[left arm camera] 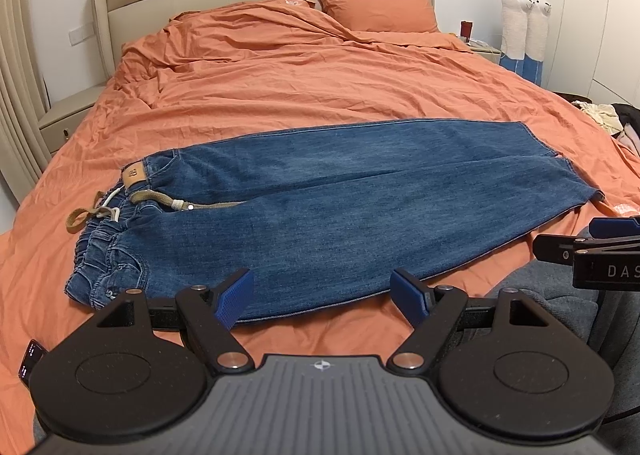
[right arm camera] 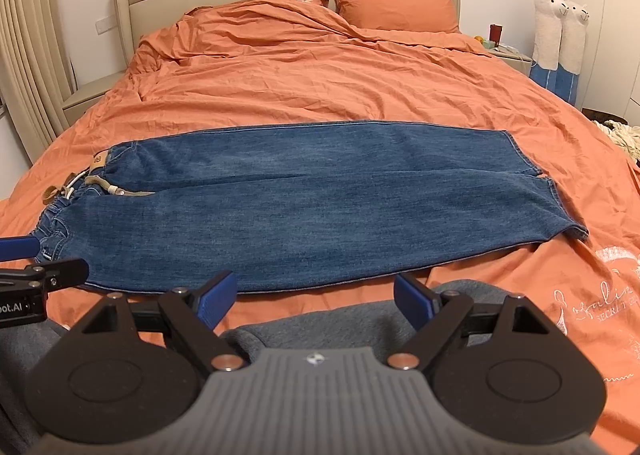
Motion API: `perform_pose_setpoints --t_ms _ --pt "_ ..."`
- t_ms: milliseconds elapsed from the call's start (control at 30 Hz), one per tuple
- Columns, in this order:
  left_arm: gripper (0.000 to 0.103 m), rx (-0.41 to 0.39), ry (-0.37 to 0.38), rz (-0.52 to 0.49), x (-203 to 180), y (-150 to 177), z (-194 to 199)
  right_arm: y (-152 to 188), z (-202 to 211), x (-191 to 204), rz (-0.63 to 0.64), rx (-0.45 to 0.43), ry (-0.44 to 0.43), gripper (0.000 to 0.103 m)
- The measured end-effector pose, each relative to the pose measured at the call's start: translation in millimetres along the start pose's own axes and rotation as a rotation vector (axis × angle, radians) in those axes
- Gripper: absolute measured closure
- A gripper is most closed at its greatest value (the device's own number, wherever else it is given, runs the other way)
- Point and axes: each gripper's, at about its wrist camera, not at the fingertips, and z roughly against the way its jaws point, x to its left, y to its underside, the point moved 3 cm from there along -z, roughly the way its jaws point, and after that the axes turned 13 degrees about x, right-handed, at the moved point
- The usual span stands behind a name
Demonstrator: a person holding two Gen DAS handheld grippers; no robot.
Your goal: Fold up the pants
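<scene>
The jeans [left arm camera: 320, 207] lay flat across the bed [left arm camera: 280, 87], close to its foot edge, with the waistband [left arm camera: 104, 255] toward the left side of the bed and the two leg hems [left arm camera: 560, 175] toward the right side. The legs lay side by side and were not yet laid one over the other, so in my judgement the first fold was still to be made.

Your left gripper [left arm camera: 322, 297] hovered above the near edge of the jeans with its blue pads wide apart, and it held nothing. Your right gripper [right arm camera: 314, 301] was released too; it hung just before the near edge of the jeans, over a grey cloth [right arm camera: 320, 331] at the foot of the bed, and touched no denim.

To do this step well, I think you should have sent the left gripper to the near corner of the waistband and the right gripper to the near hem. Take only the near leg, not both. A drawstring [left arm camera: 86, 215] stuck out at the waist; keep it out from the pads. Lift both ends together and lay the near leg over the far leg, so the edges meet without wrinkles.
</scene>
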Motion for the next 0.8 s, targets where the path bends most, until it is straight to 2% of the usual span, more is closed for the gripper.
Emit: perform_pose_setpoints --t_ms 800 --pt "0.012 -0.001 -0.005 -0.002 -0.2 2.6 3.7 0.7 -1.4 0.7 -0.005 0.003 -0.007 0.021"
